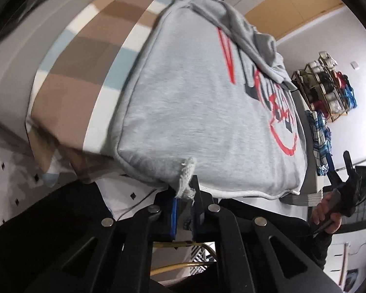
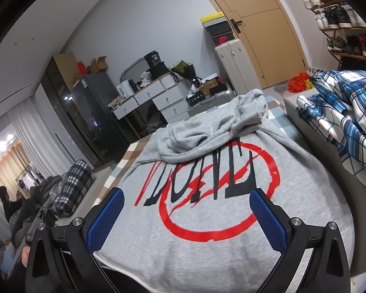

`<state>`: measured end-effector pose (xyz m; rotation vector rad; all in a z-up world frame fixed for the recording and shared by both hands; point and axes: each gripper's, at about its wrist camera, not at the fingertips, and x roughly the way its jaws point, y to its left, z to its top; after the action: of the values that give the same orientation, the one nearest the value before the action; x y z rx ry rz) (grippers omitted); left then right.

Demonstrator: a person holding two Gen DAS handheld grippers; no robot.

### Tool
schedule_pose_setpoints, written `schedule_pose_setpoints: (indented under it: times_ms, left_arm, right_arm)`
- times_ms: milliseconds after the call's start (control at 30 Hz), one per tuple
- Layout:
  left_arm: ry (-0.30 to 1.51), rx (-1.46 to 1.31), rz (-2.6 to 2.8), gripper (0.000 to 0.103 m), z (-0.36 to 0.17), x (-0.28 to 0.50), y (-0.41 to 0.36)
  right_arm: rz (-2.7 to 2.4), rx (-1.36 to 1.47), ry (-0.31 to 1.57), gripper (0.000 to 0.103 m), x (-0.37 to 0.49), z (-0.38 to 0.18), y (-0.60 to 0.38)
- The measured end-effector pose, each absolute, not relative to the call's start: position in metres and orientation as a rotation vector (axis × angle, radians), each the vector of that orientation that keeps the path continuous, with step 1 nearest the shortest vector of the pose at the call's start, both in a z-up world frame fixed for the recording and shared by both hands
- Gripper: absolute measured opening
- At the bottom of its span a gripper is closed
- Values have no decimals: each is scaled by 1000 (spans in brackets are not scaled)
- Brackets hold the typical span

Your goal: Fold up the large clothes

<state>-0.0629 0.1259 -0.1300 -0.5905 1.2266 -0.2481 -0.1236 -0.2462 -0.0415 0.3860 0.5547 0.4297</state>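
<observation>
A grey sweatshirt [image 1: 190, 112] with a red and black print lies spread on the bed, its sleeves bunched on top at the far end [image 2: 222, 127]. My left gripper [image 1: 186, 195] is shut on the sweatshirt's near hem corner, where a frayed tuft sticks out between the fingers. My right gripper [image 2: 186, 207] is open and empty, its blue pads [image 2: 105, 222] wide apart above the print near the sweatshirt's [image 2: 207, 232] bottom hem. It also shows at the right edge of the left wrist view [image 1: 339, 168].
The bed has a brown, white and blue checked cover [image 1: 85, 61]. A blue plaid garment [image 2: 341, 122] lies on the right. A shoe rack [image 1: 324, 85], door [image 2: 261, 29], desk with drawers [image 2: 153, 97] and a dark cabinet [image 2: 85, 112] stand around.
</observation>
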Motion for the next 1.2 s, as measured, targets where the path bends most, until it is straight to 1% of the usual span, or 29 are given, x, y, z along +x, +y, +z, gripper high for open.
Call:
schedule_pose_setpoints:
  times_ms: [67,133,200,233,267,300,367,500,600,667,700,733,767,800,833,1000,1200]
  left_arm:
    - [1282,-628,-228,5,-139,-62,129]
    - [1307,-638,-218,14,-143,-61,129]
    - [1279,-640,-193,42,-141,-63,132]
    - [1266,-646,-185,49,-139,-63,133]
    - [1248,-649,-153,64,-137,-65,136]
    - [1236,-652,-137,70,-135,-66,138]
    - [1216,-654,-101,71,-135,-67,144]
    - [1253,-649,-77,71,-144,-61,144]
    - [1213,-615,-54,71,-142,-61,139]
    - [1180,-611,-60,68,-141,-64,134]
    - [1179,-600,-69,51,-141,-64,132]
    - [1186,-578,-90,36,-142,-64,127]
    - [1188,-574,-116,19,-141,-64,125]
    - [1185,-570,-130,9,-139,-65,123]
    - [1181,-567,-130,7,-137,-66,125]
    - [1142,-605,-197,3,-124,-64,130]
    - [1126,-729,-330,3,-95,-38,130]
  right_arm:
    - [429,386,556,103,-123,-41,-246]
    - [431,385,558,103,-123,-42,-245]
    - [432,383,562,103,-122,-43,-245]
    - [434,383,563,103,-122,-43,-244]
    - [435,382,564,103,-123,-43,-245]
    - [436,379,563,103,-123,-43,-244]
    - [438,379,563,103,-123,-43,-244]
    - [440,378,567,103,-123,-44,-244]
    - [442,372,564,103,-124,-43,-243]
    - [443,374,560,103,-124,-42,-243]
    - [444,376,559,103,-125,-42,-244]
    - [444,378,559,103,-125,-42,-244]
    - [445,381,559,103,-125,-42,-244]
    - [445,384,559,103,-124,-42,-244]
    - [446,387,559,103,-125,-41,-245]
    - [449,392,552,103,-125,-40,-245]
    - [447,378,566,103,-125,-40,-242]
